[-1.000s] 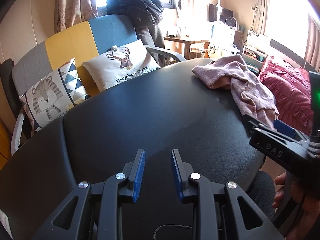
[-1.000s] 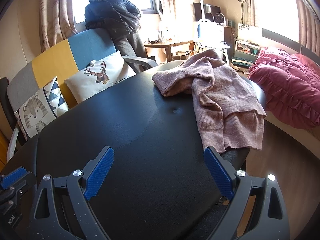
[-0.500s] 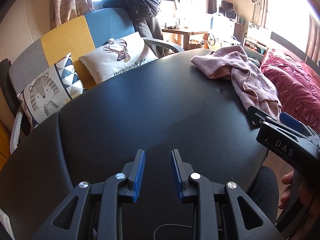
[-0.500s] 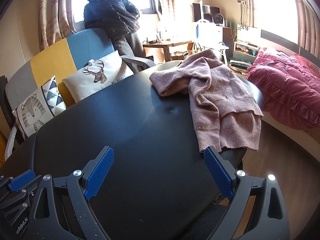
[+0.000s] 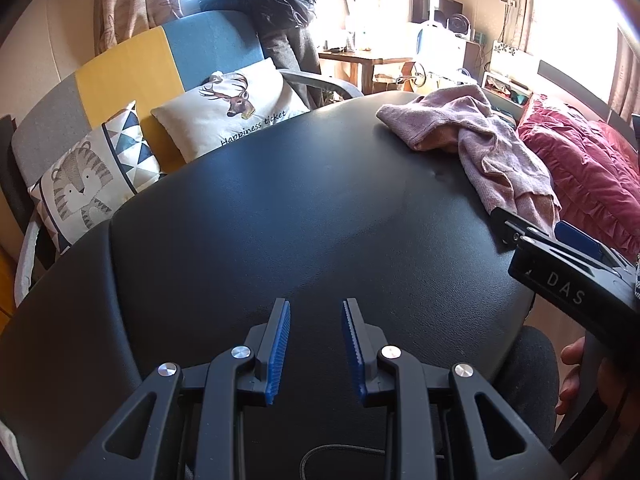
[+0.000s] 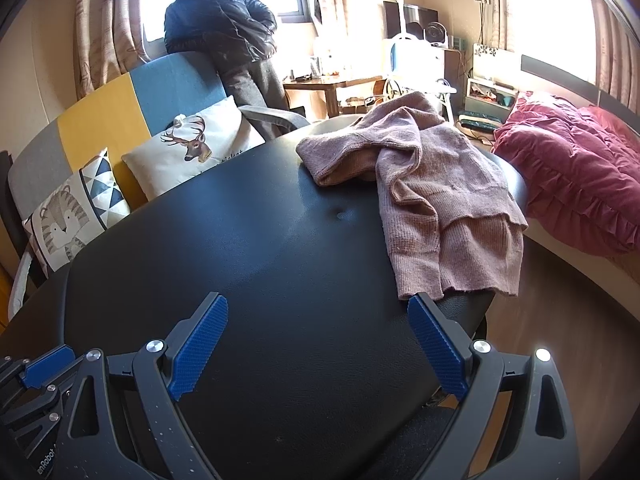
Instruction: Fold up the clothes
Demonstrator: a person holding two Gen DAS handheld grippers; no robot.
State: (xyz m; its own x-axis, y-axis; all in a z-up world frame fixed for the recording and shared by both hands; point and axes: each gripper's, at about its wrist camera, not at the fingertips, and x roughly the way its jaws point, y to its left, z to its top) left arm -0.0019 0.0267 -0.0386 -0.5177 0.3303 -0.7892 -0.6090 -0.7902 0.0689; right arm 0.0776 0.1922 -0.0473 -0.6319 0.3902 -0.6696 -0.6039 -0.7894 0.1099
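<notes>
Left gripper (image 5: pixel 314 308): blue-padded fingers (image 5: pixel 280 336) set a narrow gap apart, holding nothing, poised over the near edge of the black table (image 5: pixel 280 220). Right gripper (image 6: pixel 318 306): fingers (image 6: pixel 200 336) spread wide, empty, over the table's near edge; its right fingertip lies just beside the hanging hem of the pink sweater (image 6: pixel 432 200). The sweater sits crumpled at the far right corner of the table, one part draped over the right edge. Beyond the table's left edge: a sofa (image 6: pixel 120 108) carrying a deer cushion (image 6: pixel 196 148) and a tiger cushion (image 6: pixel 68 212); a person in a dark jacket (image 6: pixel 220 32) stands behind it. A red quilt (image 6: pixel 580 184) lies to the right.
</notes>
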